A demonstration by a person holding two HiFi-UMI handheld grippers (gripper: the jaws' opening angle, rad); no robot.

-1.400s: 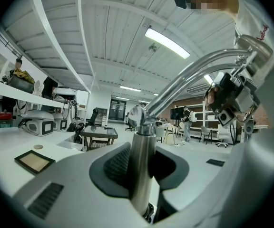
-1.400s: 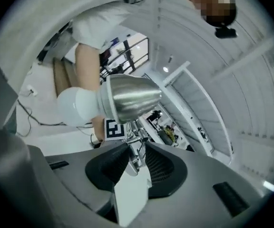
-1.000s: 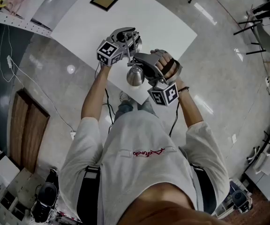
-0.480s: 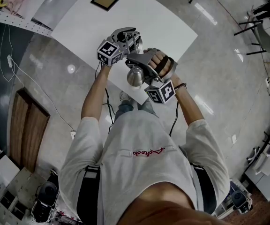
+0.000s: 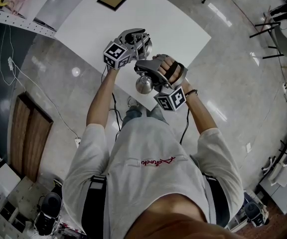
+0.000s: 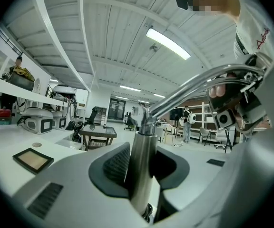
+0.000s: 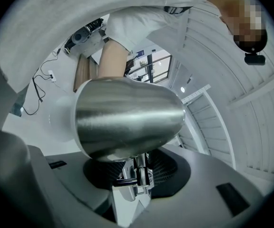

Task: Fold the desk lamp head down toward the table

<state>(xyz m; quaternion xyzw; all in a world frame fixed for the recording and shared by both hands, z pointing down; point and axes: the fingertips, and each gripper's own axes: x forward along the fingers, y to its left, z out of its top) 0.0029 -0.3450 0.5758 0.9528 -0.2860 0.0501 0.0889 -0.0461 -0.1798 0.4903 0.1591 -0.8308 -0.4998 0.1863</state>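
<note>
While the right gripper (image 7: 136,184), jaws just closing, is pinching the hinge bracket (image 7: 138,171) under the lamp head (image 7: 127,118), the left gripper (image 6: 139,184) is clamping the upright pole (image 6: 141,156) beyond. Head is sitting raised over the table (image 5: 133,19); folding not yet started.

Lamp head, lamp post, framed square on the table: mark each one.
lamp head (image 7: 127,118), right gripper view, on the brushed steel side of the shade.
lamp post (image 6: 141,175), left gripper view, on the upright steel tube below the elbow joint.
framed square (image 5: 111,0), head view, on its tan centre.
</note>
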